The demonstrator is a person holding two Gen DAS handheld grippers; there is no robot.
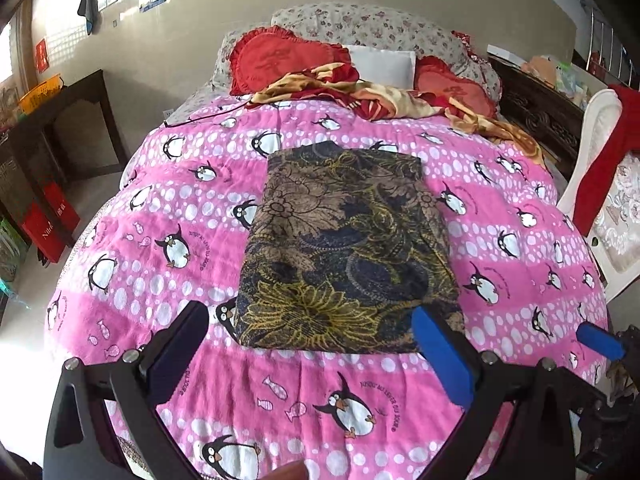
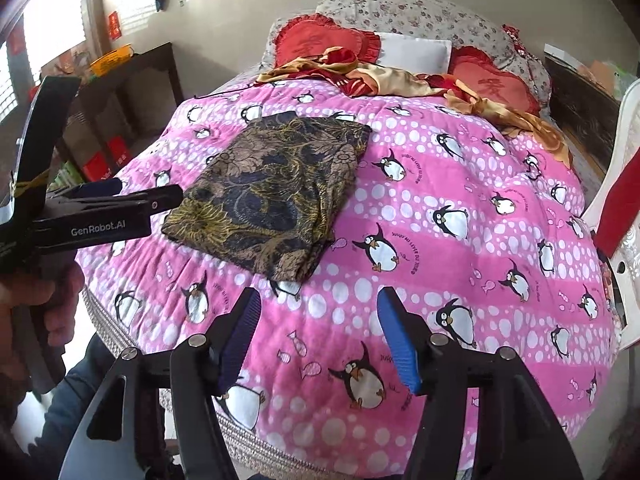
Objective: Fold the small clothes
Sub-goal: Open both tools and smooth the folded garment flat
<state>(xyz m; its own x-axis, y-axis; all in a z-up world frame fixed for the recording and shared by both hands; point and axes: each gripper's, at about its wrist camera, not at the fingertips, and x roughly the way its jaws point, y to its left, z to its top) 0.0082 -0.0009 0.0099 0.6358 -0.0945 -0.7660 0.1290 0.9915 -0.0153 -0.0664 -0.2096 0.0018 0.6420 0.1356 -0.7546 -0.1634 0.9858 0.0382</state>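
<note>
Folded patterned garment (image 1: 344,248) lies flat on quilt (image 1: 160,208) just ahead of left gripper (image 1: 312,344), jaws apart, empty; right gripper (image 2: 318,336) likewise apart, garment ahead-left; fold looks done, next likely final tidy or setting aside.

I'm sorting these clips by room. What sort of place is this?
Most likely a home bedroom: a bed under a pink penguin blanket, red heart-shaped cushions and a floral pillow at its head, and a folded dark patterned garment lying on top.
</note>
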